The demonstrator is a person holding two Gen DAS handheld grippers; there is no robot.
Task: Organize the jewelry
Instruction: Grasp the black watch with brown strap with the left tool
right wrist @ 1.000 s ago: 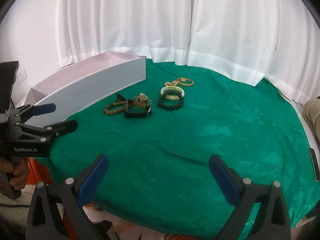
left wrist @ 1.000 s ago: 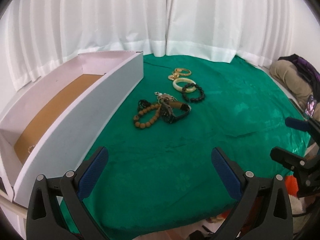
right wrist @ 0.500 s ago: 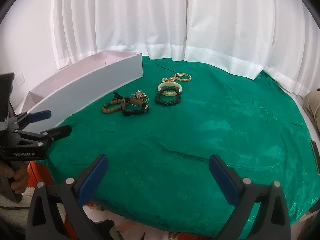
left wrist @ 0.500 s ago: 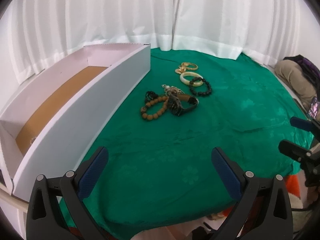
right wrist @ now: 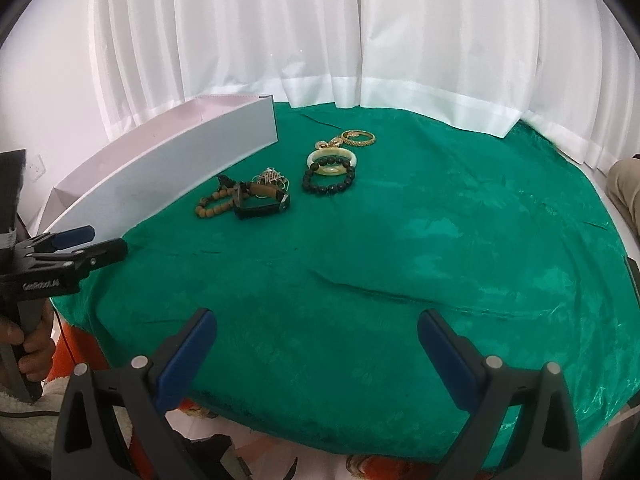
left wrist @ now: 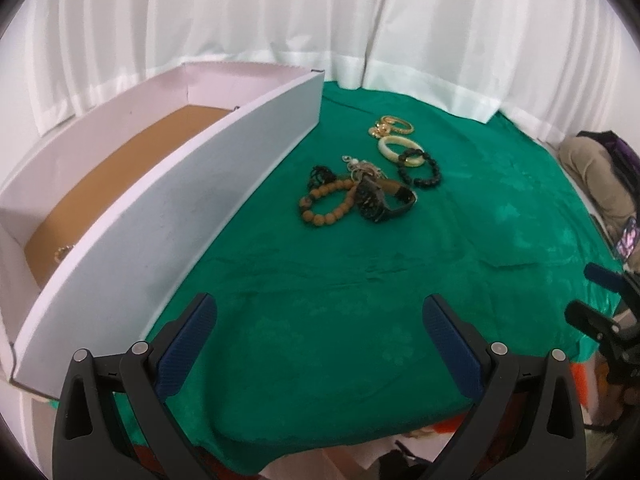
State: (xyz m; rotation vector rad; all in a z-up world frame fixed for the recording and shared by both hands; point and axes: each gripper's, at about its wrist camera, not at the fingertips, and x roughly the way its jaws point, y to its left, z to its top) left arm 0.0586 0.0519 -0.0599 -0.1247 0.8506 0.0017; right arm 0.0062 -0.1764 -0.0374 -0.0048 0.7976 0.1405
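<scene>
Two grippers hover at the near edge of the green-covered surface [right wrist: 440, 240], both w/ jaws spread wide and holding nothing. Left gripper [left wrist: 320, 332] sits just beside the white box [left wrist: 192, 200], likely so drops into it are short; right gripper [right wrist: 316, 340] faces the pile. Jewelry lies loose mid-cloth, apart from both: wooden bead bracelet [left wrist: 324, 204] and watch [left wrist: 380, 200] tangled together, black bead bracelet [left wrist: 422, 168] overlapping the pale bangle [left wrist: 396, 146], gold pieces [left wrist: 390, 126] behind. One small gold item [left wrist: 64, 252] already in the box, so sorting looks barely begun.
</scene>
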